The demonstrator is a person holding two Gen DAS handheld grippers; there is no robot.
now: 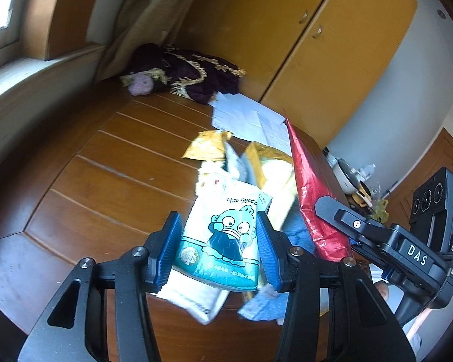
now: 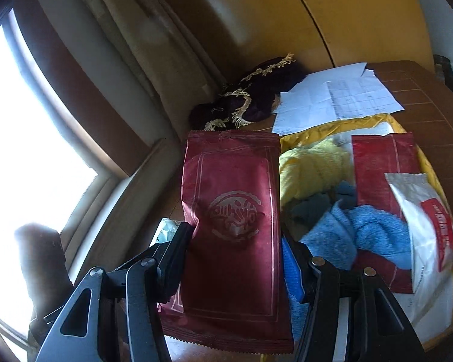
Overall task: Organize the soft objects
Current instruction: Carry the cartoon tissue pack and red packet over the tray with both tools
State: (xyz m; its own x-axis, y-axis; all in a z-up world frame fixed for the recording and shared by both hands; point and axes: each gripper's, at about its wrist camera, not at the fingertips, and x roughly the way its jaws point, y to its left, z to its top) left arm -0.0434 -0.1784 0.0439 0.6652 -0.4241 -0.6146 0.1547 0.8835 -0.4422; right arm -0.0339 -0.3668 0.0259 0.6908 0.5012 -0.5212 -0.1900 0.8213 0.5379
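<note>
Left wrist view first: my left gripper [image 1: 219,241] has its blue pads [image 1: 169,247] pressed on both sides of a tissue pack [image 1: 223,241] with a cartoon fish, so I have it clamped, lifted over the table [image 1: 84,181]. Beyond the fingertips lies a gold pouch [image 1: 208,147]; just right of it sits the yellow bag [image 1: 271,166]. Further right, my right gripper [image 1: 326,208] holds a red pouch [image 1: 311,199] upright. Far ahead of the fingers are papers [image 1: 247,117] and a purple cloth [image 1: 193,72].

On the right wrist view, my right gripper [image 2: 237,250] is closed on the red pouch [image 2: 232,211], which fills the gap between the fingers. Right of the fingers, the open yellow bag [image 2: 323,128] holds a yellow towel [image 2: 311,166], a blue towel [image 2: 365,235], a second red pouch [image 2: 380,169] and a white pack [image 2: 422,226]. The papers [image 2: 335,96] lie beyond it.
</note>
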